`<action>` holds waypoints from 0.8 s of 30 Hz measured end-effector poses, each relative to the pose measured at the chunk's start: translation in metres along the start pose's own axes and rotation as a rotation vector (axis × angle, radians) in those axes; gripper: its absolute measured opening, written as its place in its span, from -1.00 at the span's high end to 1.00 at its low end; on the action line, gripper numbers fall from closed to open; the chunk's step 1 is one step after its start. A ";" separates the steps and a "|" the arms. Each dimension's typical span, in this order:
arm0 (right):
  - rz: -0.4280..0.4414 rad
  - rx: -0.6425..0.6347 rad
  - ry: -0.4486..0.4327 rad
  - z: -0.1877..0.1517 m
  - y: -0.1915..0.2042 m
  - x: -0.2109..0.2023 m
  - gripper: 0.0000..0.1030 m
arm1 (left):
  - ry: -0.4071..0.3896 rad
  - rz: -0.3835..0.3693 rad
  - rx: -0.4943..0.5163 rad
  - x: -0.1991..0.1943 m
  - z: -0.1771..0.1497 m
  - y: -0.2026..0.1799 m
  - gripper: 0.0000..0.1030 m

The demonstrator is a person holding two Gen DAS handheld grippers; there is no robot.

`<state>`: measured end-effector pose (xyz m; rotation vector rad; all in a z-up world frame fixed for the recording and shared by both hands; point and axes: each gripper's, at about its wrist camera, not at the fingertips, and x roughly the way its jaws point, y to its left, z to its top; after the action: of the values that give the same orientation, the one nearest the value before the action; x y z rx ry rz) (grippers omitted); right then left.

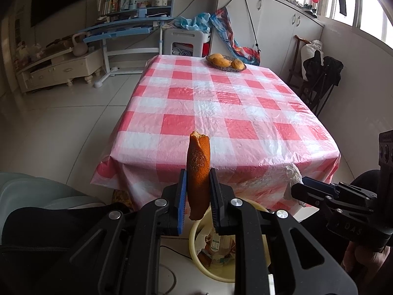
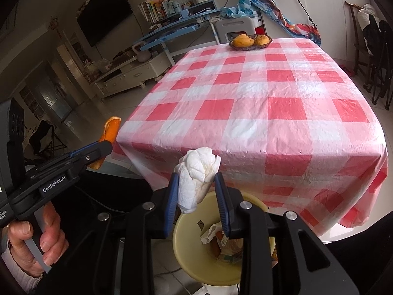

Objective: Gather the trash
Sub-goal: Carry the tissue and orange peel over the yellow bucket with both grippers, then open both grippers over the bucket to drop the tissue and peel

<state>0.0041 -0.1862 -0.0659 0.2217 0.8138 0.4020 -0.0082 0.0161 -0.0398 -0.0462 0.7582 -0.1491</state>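
trash is nearly collected: your left hand-held gripper pinches orange peel, your right hand-held gripper pinches a crumpled tissue, both seemingly over the part-filled bin, bench cleared.

Daylight from the windows at upper right, blown out there. Glare sheen on the plastic tablecloth. Left side of room dim. Heavy fisheye bending, dark vignette at the corners. Focus sharp overall, no motion blur.
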 end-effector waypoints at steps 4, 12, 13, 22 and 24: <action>-0.003 0.003 -0.005 -0.002 0.000 -0.002 0.40 | 0.002 -0.006 -0.007 0.001 0.000 0.001 0.67; -0.009 0.016 0.025 -0.008 0.001 0.000 0.39 | 0.030 -0.032 -0.033 0.007 -0.001 0.005 0.67; -0.011 0.016 0.033 -0.009 0.002 0.001 0.39 | 0.039 -0.041 -0.042 0.008 -0.001 0.006 0.67; -0.034 0.017 0.124 -0.019 0.003 0.013 0.30 | 0.153 -0.106 -0.019 0.025 -0.016 -0.008 0.67; -0.040 0.030 0.112 -0.019 0.000 0.010 0.11 | 0.193 -0.117 0.000 0.030 -0.021 -0.013 0.62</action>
<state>-0.0032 -0.1807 -0.0851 0.2114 0.9332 0.3669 -0.0021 -0.0013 -0.0743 -0.0768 0.9484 -0.2680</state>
